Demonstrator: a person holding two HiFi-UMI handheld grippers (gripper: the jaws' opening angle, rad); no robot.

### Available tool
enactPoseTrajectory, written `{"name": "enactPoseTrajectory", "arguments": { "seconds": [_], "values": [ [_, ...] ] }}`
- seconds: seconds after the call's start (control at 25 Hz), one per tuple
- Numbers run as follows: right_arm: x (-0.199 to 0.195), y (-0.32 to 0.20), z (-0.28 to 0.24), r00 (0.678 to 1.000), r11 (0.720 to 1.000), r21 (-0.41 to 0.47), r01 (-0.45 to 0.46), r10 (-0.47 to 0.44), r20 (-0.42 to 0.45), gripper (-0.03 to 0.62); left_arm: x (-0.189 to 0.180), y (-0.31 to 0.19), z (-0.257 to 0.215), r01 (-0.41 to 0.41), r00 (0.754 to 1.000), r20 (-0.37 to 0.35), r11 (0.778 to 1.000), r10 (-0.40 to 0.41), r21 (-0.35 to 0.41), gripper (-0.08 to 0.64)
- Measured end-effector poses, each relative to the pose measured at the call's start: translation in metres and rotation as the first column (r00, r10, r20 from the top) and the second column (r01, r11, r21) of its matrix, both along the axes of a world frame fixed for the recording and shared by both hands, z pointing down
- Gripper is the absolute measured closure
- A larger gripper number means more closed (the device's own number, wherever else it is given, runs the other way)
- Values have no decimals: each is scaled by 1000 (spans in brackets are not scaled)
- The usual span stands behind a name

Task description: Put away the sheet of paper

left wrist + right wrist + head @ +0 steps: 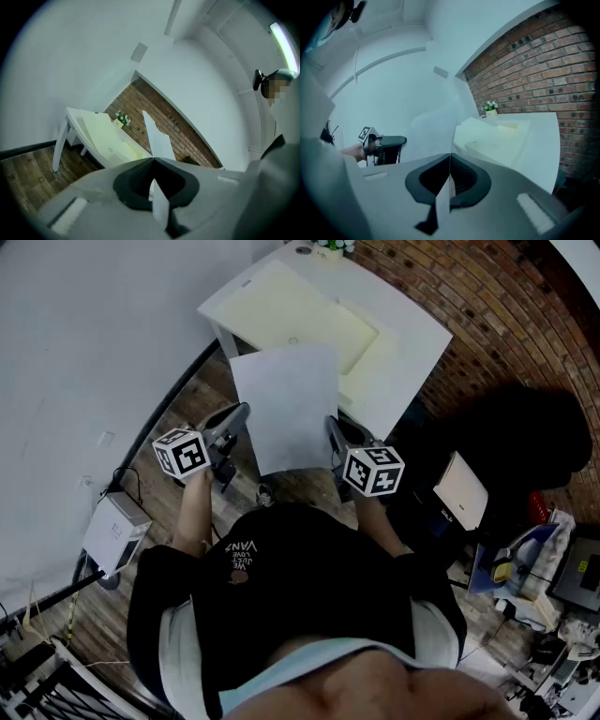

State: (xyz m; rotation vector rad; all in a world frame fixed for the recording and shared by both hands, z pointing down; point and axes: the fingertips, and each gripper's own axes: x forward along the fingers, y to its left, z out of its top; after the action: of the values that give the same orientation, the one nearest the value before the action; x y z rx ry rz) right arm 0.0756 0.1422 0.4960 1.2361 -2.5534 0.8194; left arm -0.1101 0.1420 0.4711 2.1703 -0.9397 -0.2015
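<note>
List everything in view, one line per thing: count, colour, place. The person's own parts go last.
sheet of paper: one, white, in the air before the table
table: one, white, ahead in the corner
tray: one, pale yellow, on the table
potted plant: one, green with white flowers, table's far edge
brick wall: one, red-brown, behind the table
floor: one, brown wood, under the table
box: one, white, on the floor at left
left gripper: one, grey, shut on the paper's left edge
right gripper: one, grey, shut on the paper's right edge
</note>
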Motion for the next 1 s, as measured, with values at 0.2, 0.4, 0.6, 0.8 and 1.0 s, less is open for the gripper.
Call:
{"name": "enactPoseTrajectory", "arguments": {
  "seconds": [0.2,0.4,0.6,0.8,1.0],
  "values": [
    [-12,-2,1,1000,1000,3,-8,8,1,592,-12,-2,3,-1,1000,-6,1000,1,-1,561],
    [-27,-6,4,1000,1000,0,-15,15,-4,592,-30,-7,8,-4,1000,-14,1000,4,-8,561],
    [-43,-12,7,999,999,-5,-32,32,4,592,-45,-15,11,-21,1000,-21,1000,21,-10,561],
    [-64,-19,3,997,998,8,-56,55,48,591,-63,-25,11,-39,999,-29,999,39,-9,561],
    [-77,-22,6,996,997,-1,-76,76,41,591,-78,-33,13,-63,998,-28,998,63,-15,561]
  ]
}}
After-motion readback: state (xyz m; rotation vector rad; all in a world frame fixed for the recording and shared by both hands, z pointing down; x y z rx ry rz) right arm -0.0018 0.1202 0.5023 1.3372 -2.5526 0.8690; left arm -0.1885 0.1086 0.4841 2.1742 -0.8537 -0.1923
